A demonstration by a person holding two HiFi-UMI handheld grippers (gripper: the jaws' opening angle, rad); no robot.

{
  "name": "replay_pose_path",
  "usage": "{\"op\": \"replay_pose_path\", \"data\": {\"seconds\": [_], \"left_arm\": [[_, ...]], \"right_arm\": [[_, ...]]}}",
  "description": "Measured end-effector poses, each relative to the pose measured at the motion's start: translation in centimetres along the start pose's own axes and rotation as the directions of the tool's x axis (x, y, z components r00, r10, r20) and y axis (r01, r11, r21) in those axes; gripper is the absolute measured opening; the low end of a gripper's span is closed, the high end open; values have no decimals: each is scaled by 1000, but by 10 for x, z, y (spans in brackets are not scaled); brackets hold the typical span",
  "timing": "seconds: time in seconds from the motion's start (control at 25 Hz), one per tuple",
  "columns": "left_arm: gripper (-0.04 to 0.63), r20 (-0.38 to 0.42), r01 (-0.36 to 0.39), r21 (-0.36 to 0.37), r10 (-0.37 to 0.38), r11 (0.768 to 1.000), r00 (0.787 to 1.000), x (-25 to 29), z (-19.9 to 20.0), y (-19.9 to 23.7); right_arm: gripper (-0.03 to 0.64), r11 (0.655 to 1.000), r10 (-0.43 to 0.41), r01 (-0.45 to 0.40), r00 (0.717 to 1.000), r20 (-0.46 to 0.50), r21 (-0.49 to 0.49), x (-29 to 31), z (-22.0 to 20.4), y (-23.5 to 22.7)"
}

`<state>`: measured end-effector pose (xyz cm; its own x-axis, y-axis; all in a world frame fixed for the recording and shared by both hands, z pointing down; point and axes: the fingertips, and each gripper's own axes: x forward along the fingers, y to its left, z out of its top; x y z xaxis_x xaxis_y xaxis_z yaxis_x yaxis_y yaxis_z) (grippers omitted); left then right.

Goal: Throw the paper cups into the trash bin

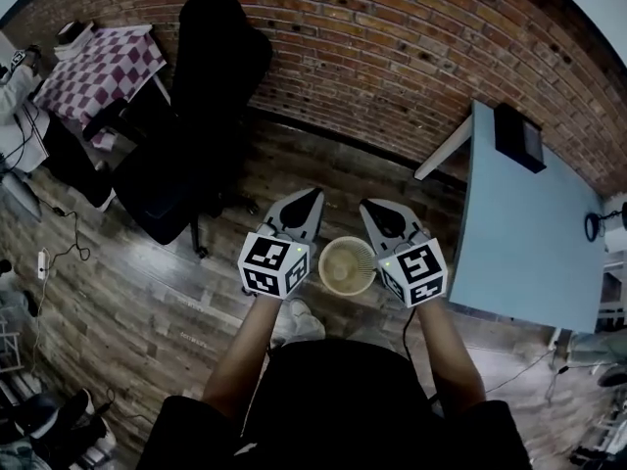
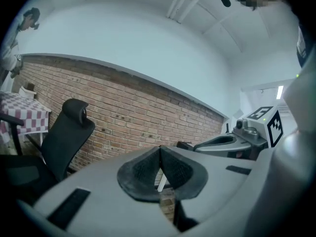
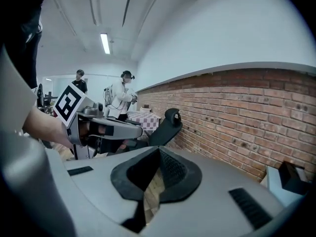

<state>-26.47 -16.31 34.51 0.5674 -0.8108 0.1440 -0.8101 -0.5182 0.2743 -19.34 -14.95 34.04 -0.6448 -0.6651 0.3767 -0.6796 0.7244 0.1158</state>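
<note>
A round beige container (image 1: 346,265) with an open top shows from above between my two grippers, low over the wooden floor; whether it is a cup or the bin I cannot tell. Neither gripper touches it. My left gripper (image 1: 310,197) is held up to its left, pointing toward the brick wall, and its pads (image 2: 148,169) meet at the tip with nothing between them. My right gripper (image 1: 380,209) is level with it on the right, its pads (image 3: 170,169) likewise closed and empty. Each gripper view shows the other gripper alongside, the right gripper (image 2: 224,140) and the left gripper (image 3: 116,128).
A black office chair (image 1: 201,116) stands ahead on the left by the brick wall (image 1: 392,47). A blue-grey table (image 1: 529,233) with a black box (image 1: 517,137) is on the right. A checkered table (image 1: 103,67) and a person (image 1: 20,106) are far left. Cables lie on the floor (image 1: 69,233).
</note>
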Motion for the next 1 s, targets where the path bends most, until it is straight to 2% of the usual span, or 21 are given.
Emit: {"op": "replay_pose_path", "data": {"seconds": [0.32,1.0], "left_arm": [[6,53,-32,19,31,999,998,-8,20,-36],[6,68,-46,72,41,996,997,-43,4,-153]], "right_arm": [[5,1000,28,-27,998,60,-7,-35,14,-1],[5,998,63,-63,985,161,0,-142,6,22]]}}
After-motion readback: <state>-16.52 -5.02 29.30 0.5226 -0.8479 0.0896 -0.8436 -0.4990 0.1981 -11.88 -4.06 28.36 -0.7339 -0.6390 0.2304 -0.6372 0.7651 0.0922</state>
